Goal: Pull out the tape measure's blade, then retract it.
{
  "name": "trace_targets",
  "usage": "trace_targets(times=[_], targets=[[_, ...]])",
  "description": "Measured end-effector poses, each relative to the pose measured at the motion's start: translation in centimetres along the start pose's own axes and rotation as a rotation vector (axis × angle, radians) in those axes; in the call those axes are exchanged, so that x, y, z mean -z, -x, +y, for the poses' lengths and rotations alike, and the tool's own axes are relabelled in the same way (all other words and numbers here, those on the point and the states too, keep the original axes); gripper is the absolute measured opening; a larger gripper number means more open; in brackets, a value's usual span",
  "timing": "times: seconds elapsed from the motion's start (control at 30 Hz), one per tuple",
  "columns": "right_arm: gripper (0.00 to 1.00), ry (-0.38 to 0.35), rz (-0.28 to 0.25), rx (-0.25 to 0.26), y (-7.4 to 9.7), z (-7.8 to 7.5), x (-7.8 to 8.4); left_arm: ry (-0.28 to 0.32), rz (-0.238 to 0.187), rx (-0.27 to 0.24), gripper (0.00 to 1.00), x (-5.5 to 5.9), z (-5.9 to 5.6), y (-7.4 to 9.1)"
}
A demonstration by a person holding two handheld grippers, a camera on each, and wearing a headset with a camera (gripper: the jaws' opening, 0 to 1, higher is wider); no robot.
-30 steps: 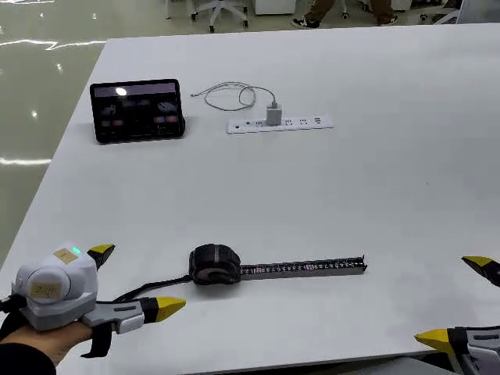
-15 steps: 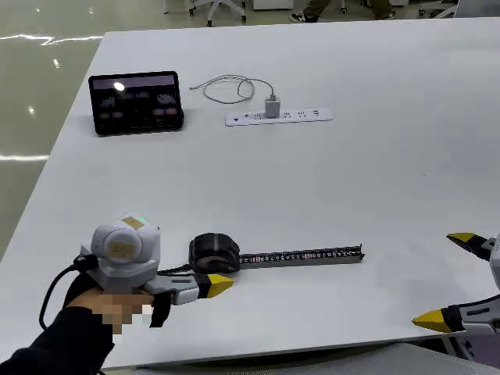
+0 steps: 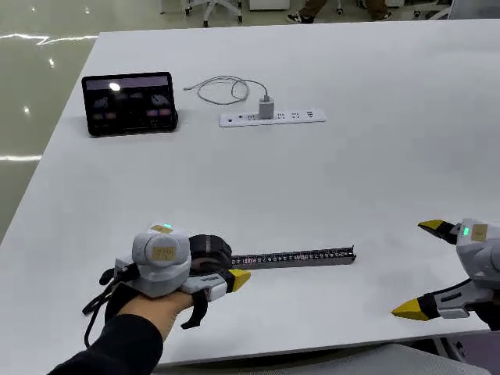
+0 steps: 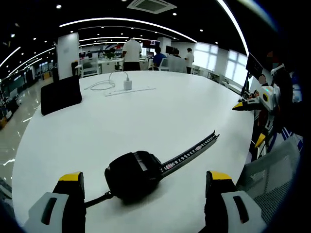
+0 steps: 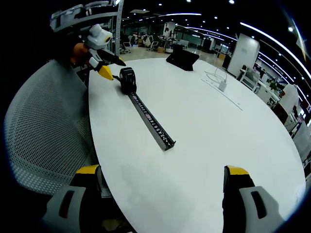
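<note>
Reference landmark: the tape measure case (image 3: 211,251), which lies on the white table (image 3: 328,172) near its front edge.

1. Left gripper (image 3: 223,267). One second ago it is well apart to the left of the case. Half a second ago it is just beside the case. Now its jaws straddle the case. In the left gripper view the case (image 4: 133,174) sits between the two yellow-tipped jaws, with a gap visible on either side. The jaws are spread wide and grasp nothing.

2. Blade (image 3: 297,256). It runs out of the case to the right and lies flat on the table. Its length out of the case matches the earlier pictures. We judge the pull-out step complete and the retraction not yet begun.

3. Right gripper (image 3: 419,268). It now stands further into the picture than before, but is well apart from the blade's free end (image 3: 351,253), to the right of it. Its jaws are spread and empty. In the right gripper view the blade (image 5: 148,116) stretches ahead toward the case.

We judge the next action to be closing the left jaws on the case.
</note>
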State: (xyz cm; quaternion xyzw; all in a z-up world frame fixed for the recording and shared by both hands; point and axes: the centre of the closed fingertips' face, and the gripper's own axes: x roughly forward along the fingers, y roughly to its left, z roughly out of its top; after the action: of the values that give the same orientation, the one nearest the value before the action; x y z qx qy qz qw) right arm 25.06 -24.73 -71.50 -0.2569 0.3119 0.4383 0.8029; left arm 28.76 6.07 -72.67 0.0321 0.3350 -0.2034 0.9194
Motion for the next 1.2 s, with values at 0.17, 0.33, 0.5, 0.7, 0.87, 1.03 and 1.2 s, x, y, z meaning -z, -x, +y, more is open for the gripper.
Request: trace_targets(times=[0.17,0.33,0.5,0.7,0.87,1.03,1.2], targets=[[1.0,0.006,-0.004,-0.012,-0.6,-0.3,-0.8,0.131,-0.046,-0.043,1.0,0.0,0.2,-1.0],[1.0,0.017,-0.009,-0.02,-1.2,-0.4,-1.5,0.144,-0.084,-0.112,1.0,-0.1,1.0,-1.7],[1.0,0.046,0.0,-0.043,-2.4,-0.4,-2.2,0.123,-0.173,-0.183,1.0,-1.5,2.1,-1.9],[1.0,0.086,0.006,-0.076,-4.0,-0.9,-3.6,0.123,-0.179,-0.174,1.0,-0.8,1.6,-2.6],[1.0,0.126,0.021,-0.099,-5.3,-1.5,-4.2,0.12,-0.172,-0.183,1.0,-0.6,2.1,-2.5],[0.98,0.159,0.057,-0.138,-6.5,-2.0,-3.7,0.125,-0.176,-0.186,1.0,-0.6,2.3,-2.5],[0.92,0.219,0.124,-0.19,-7.9,-2.3,-2.2,0.156,-0.161,-0.171,1.0,-0.1,2.2,-2.9]])
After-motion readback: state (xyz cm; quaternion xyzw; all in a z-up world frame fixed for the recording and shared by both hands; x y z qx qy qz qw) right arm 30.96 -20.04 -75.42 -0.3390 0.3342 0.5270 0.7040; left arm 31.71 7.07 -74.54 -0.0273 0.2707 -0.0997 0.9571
